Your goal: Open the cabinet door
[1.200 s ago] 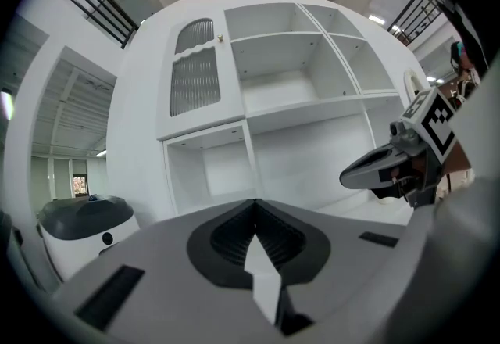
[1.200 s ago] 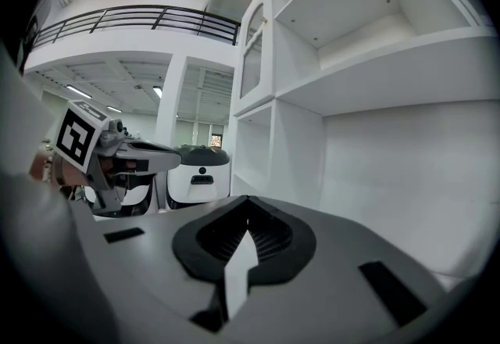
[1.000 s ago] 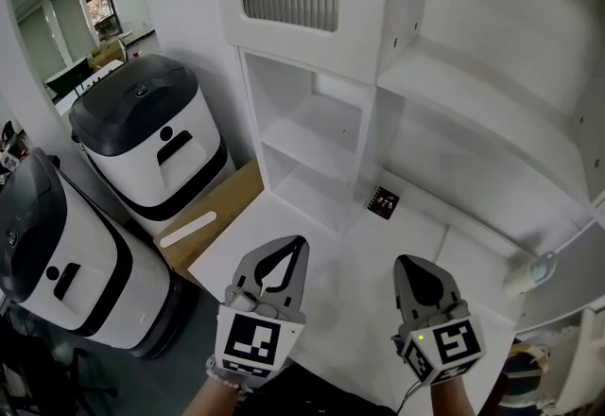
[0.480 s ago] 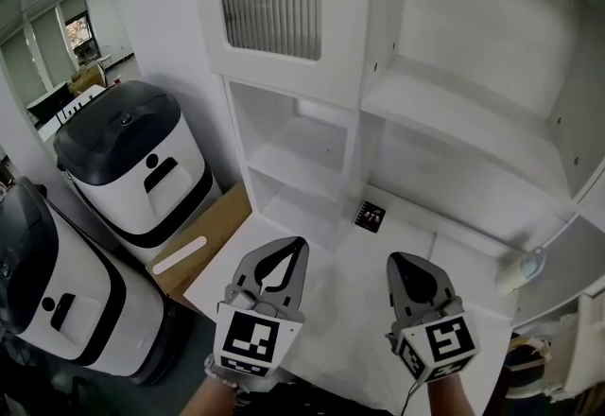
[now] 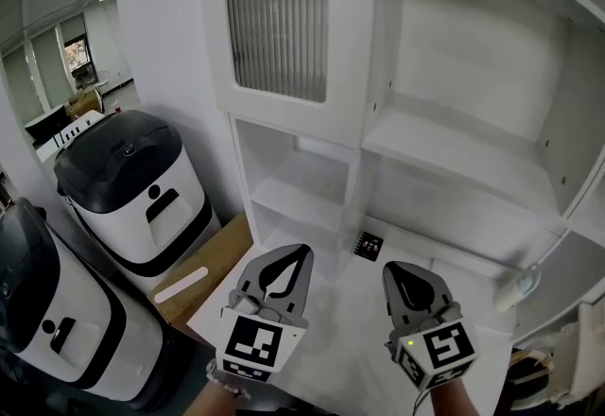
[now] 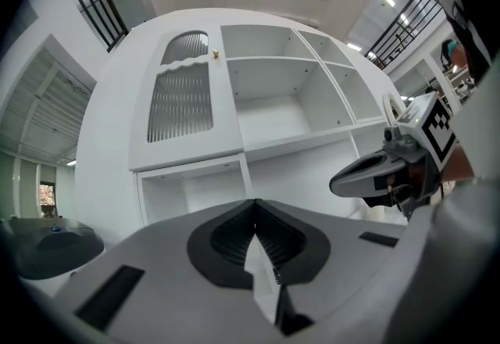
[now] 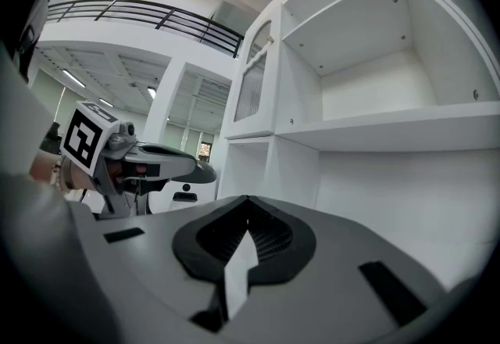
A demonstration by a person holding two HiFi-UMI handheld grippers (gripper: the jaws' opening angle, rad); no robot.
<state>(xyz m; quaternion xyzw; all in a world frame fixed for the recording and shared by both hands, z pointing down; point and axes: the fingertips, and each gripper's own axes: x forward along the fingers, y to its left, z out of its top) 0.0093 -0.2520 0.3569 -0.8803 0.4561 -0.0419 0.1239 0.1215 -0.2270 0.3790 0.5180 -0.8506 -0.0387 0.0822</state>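
Cabinet door [image 5: 279, 26], closed, its top edge beyond the head view's frame.

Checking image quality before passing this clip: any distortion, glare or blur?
Head view: sharp, evenly lit, reflection streak atop the white cabinet door with ribbed glass. Left and right gripper views: strong fisheye curves the white open shelves; black vignetted corners.
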